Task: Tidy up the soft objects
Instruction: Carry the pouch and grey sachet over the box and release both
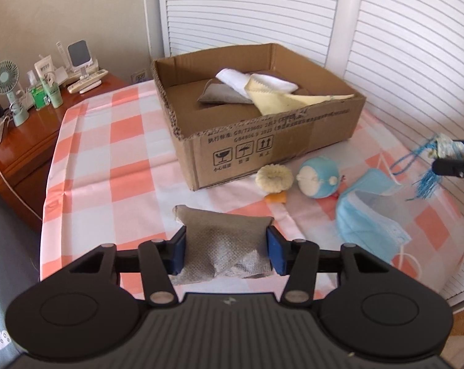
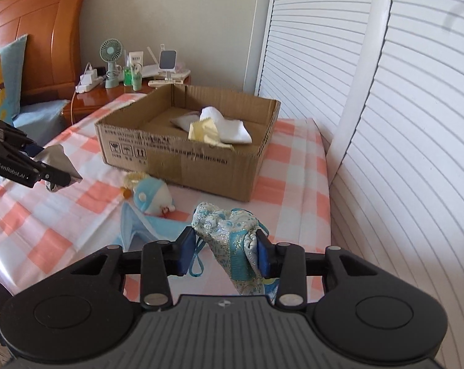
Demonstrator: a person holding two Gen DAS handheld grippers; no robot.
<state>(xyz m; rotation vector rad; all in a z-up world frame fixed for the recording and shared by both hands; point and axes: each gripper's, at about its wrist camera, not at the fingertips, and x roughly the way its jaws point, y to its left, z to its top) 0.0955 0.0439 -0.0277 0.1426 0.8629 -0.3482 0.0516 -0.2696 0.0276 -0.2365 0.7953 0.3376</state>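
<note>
Grey mesh fabric, a small crumpled pouch (image 1: 224, 246), sits pinched between the blue pads of the left gripper (image 1: 226, 253), held clear above the pink-and-white checked cloth (image 1: 109, 160). Both pads press its sides, the jaws partly closed on it. The right gripper (image 2: 222, 253) likewise clamps a shiny blue-and-silver brocade pouch (image 2: 232, 240), its blue cord (image 2: 198, 264) looping down beside the left pad.

Just beyond, on the cloth, lie a light blue face mask (image 1: 367, 215), a blue-and-white plush toy (image 1: 316, 176) and a cream fluffy scrunchie (image 1: 274, 178), the last two close to the front wall of an open cardboard box (image 1: 278, 141). Inside the box rest a white cloth (image 1: 241, 81), a pale yellow cloth (image 1: 281, 98) and a grey piece (image 1: 219, 95). White louvred doors (image 1: 401, 46) stand behind; a wooden nightstand (image 1: 32, 129) with a small green fan (image 1: 6, 80) is off to the left
</note>
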